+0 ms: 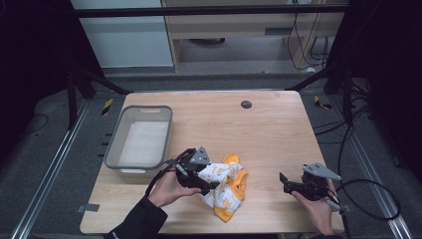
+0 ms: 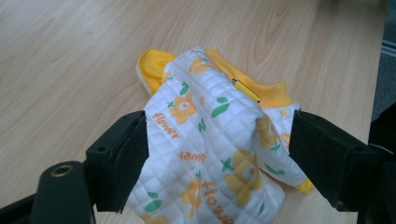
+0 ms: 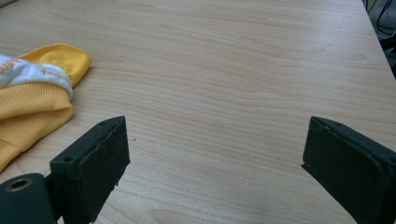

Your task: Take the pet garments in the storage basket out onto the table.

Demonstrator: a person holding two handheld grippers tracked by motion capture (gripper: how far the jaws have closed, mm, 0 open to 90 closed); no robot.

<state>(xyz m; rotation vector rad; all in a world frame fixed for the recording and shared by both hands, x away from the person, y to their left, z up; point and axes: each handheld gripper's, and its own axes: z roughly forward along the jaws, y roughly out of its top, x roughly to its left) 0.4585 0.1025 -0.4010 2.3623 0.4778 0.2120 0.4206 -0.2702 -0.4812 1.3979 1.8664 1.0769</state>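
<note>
With the left gripper [image 1: 213, 185] fingers spread wide around the crumpled garment [image 2: 219, 154] on the tabletop [image 1: 278, 134] (right gripper [image 1: 282, 182] empty, fingers wide), gather thick folds before closing.

One quilted flower-print garment [image 1: 226, 186], one grey plastic basin [image 1: 113, 144], two grippers: left gripper [image 1: 211, 185], right gripper [image 1: 282, 183].
</note>
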